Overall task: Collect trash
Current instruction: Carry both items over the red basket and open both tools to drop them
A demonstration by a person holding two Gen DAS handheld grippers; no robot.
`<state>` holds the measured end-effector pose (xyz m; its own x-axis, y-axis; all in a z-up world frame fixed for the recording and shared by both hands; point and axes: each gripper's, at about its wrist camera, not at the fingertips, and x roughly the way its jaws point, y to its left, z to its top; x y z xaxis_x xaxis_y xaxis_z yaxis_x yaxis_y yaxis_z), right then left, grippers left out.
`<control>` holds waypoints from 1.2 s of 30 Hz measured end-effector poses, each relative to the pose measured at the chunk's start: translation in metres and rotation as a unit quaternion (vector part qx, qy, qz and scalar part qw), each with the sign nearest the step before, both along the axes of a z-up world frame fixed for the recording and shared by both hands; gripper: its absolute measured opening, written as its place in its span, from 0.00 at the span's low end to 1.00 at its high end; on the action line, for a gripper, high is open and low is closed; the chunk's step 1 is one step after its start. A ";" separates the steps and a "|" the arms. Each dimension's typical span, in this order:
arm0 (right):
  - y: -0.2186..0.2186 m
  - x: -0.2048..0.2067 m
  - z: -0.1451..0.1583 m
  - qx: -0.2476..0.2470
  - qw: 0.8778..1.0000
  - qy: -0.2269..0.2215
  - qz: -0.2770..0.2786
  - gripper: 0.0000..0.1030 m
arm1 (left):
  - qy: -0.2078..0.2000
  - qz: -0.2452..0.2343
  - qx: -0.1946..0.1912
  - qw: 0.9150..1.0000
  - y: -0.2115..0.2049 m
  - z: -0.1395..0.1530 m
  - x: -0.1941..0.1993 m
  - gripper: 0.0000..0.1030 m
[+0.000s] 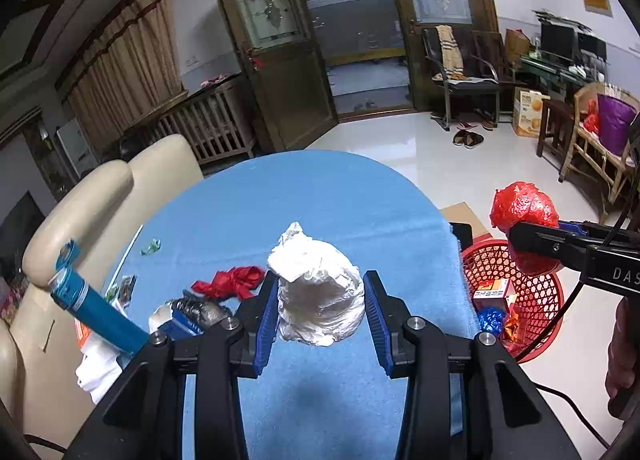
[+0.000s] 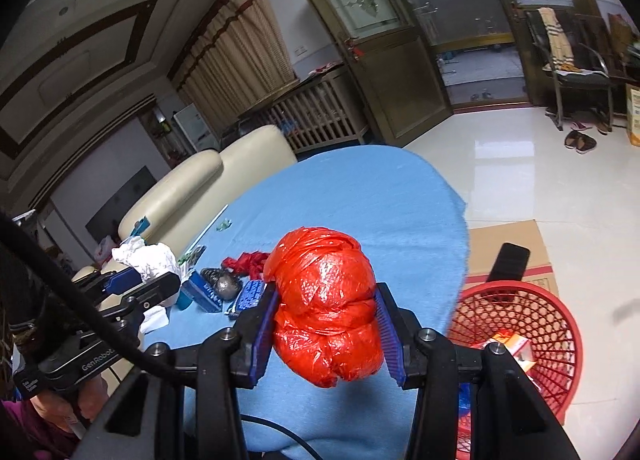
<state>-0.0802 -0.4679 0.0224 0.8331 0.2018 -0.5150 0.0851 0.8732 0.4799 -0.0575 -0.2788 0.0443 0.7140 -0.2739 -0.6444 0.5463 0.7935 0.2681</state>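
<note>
Red plastic bundle (image 2: 326, 306) clamped between the jaws of the right gripper (image 2: 326, 324), held above the blue surface (image 2: 360, 195), beside the red basket (image 2: 560, 344) rather than over it. Long axis roughly vertical, knotted end up. Slick film, so likely to slip or fall short onto the floor if released early. White plastic wad (image 1: 318, 288) pinched likewise in the left gripper (image 1: 320, 308), peak upward, over the surface; thin grip, could tear free.

Glossy crinkled red plastic bag (image 2: 326, 308); matt blue cloth (image 2: 360, 195).
</note>
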 end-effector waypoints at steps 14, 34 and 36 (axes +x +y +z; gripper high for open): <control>-0.042 -0.032 -0.006 0.021 0.999 -0.004 -0.045 0.48 | -0.016 -0.038 0.028 0.999 -0.047 -0.002 -0.022 0.42; -0.071 -0.055 -0.013 0.039 0.996 -0.002 -0.082 0.48 | -0.012 -0.072 0.054 0.996 -0.083 -0.011 -0.032 0.42; -0.073 -0.055 -0.015 0.043 0.995 0.000 -0.085 0.48 | -0.013 -0.074 0.057 0.996 -0.084 -0.012 -0.033 0.42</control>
